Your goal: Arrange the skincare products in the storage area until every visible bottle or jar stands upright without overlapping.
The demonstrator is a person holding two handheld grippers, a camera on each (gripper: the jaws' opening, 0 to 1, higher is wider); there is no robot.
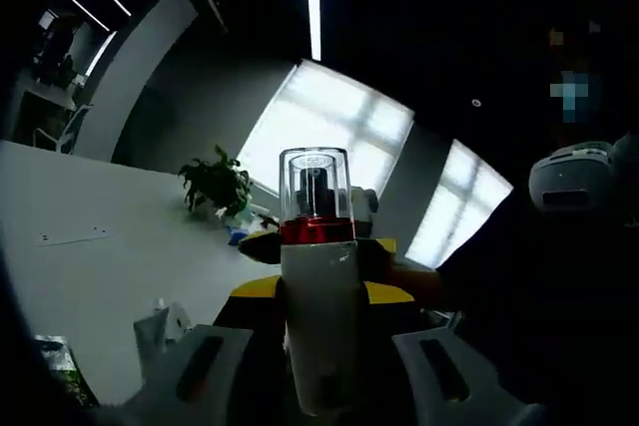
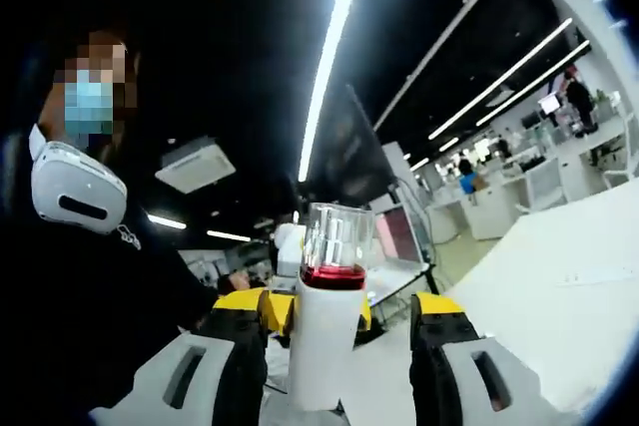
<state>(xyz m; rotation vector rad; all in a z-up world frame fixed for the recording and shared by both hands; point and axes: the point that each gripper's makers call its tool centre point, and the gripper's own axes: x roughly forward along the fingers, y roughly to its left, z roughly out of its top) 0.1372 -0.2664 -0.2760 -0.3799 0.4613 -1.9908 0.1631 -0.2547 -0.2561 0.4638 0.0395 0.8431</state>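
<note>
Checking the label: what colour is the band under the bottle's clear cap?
Red band, clearest in the left gripper view.

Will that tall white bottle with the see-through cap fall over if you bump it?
Probably yes. The white bottle is tall and narrow, so a sideways bump could tip it. Its smooth, shiny body may be slippery between the jaws. The clear cap looks like hard plastic, likely stiff, though it might pop off or crack if dropped.

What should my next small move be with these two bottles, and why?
Probably tilt both tongs down toward the white table before releasing anything. The left tongs and right tongs each hold a white spray bottle with a clear cap, aimed up at ceiling lights, so no storage spot is in sight.
</note>
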